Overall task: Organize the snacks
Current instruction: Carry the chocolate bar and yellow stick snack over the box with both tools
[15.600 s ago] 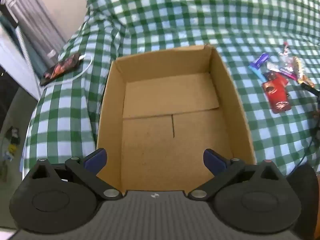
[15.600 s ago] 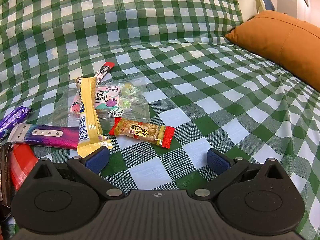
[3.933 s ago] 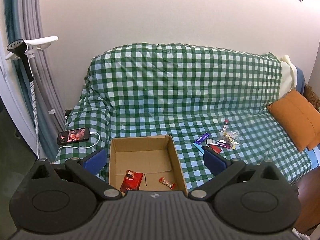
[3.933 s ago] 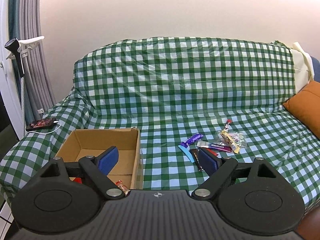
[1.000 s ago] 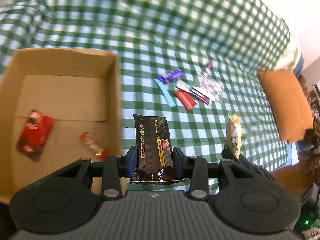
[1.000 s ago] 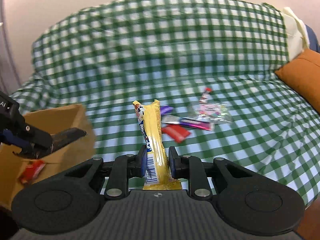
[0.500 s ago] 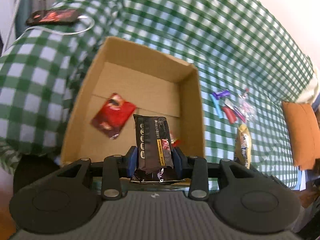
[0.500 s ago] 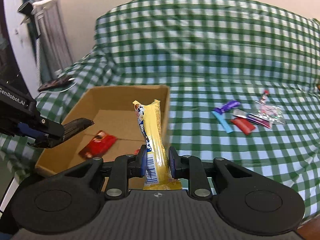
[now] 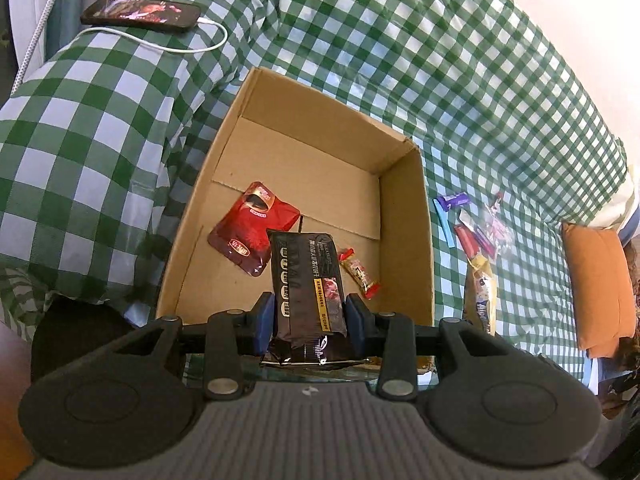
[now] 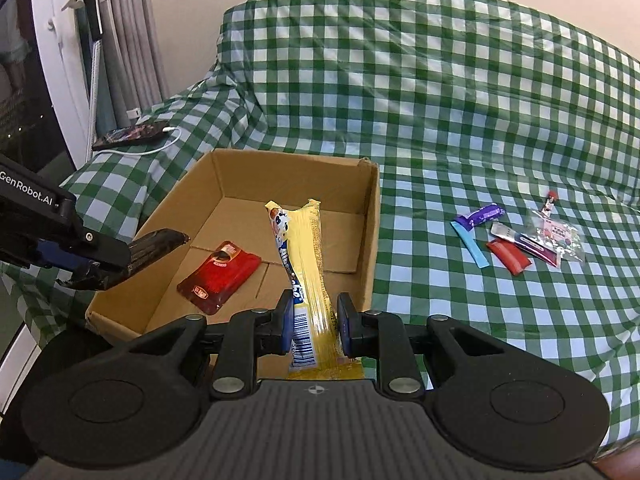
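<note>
An open cardboard box [image 9: 406, 216] [image 10: 370, 216] sits on the green checked sofa cover. Inside lie a red snack pouch [image 9: 250, 228] [image 10: 218, 276] and a small red-ended bar [image 9: 359, 273]. My left gripper [image 9: 310, 320] is shut on a black snack pack [image 9: 306, 280], held above the box's near edge; it also shows in the right wrist view [image 10: 158, 246]. My right gripper [image 10: 314, 322] is shut on a yellow snack bar [image 10: 306, 268] [image 9: 482, 296], held over the box's near right corner. Several loose snacks [image 10: 516, 240] [image 9: 468, 224] lie on the cover to the right.
A phone [image 9: 140, 14] [image 10: 134, 134] on a white charging cable lies on the sofa's left arm. An orange cushion [image 9: 600, 284] sits at the far right. Curtains and a white stand [image 10: 96, 8] are at the left.
Both grippers, each still holding its snack, have moved left from the loose pile to over the box. The box is closer and larger in both views.
</note>
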Demonstrator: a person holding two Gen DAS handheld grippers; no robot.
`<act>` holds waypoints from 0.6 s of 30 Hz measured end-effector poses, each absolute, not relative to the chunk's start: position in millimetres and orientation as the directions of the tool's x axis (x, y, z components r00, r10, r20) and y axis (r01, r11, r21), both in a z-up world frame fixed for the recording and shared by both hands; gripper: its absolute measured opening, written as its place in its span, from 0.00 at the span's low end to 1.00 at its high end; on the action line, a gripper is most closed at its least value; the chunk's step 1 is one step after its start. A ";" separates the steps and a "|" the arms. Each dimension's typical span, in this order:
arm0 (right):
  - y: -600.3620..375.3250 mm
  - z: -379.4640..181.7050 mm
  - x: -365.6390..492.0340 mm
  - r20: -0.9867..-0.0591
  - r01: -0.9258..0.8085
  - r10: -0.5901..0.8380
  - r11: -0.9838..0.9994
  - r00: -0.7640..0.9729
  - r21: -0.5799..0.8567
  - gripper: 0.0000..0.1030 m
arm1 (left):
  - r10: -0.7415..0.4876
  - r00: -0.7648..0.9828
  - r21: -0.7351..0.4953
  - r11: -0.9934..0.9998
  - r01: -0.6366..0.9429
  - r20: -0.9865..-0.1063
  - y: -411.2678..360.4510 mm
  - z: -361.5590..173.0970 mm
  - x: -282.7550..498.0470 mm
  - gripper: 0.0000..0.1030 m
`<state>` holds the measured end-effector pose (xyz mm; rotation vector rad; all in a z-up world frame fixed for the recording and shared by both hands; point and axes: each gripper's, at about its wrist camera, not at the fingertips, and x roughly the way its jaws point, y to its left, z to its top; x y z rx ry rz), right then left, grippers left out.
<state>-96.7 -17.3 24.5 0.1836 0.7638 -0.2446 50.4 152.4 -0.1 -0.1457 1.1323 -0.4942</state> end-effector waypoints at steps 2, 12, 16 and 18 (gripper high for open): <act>-16.3 22.8 -94.6 -0.706 0.282 -0.149 0.956 0.692 0.074 0.23 | -0.446 0.330 -0.355 0.885 0.301 -0.832 152.1 -1.5 51.1 0.41; -16.5 14.0 -85.7 -0.726 0.272 -0.134 0.959 0.674 0.076 0.23 | -0.432 0.316 -0.344 0.890 0.298 -0.845 143.5 -10.7 59.2 0.41; -16.7 10.0 -79.1 -0.732 0.271 -0.129 0.960 0.668 0.078 0.23 | -0.432 0.313 -0.341 0.889 0.306 -0.846 138.2 -13.3 64.2 0.41; -16.2 8.1 -75.0 -0.734 0.267 -0.126 0.960 0.667 0.079 0.23 | -0.429 0.312 -0.337 0.890 0.308 -0.847 134.5 -14.6 67.5 0.41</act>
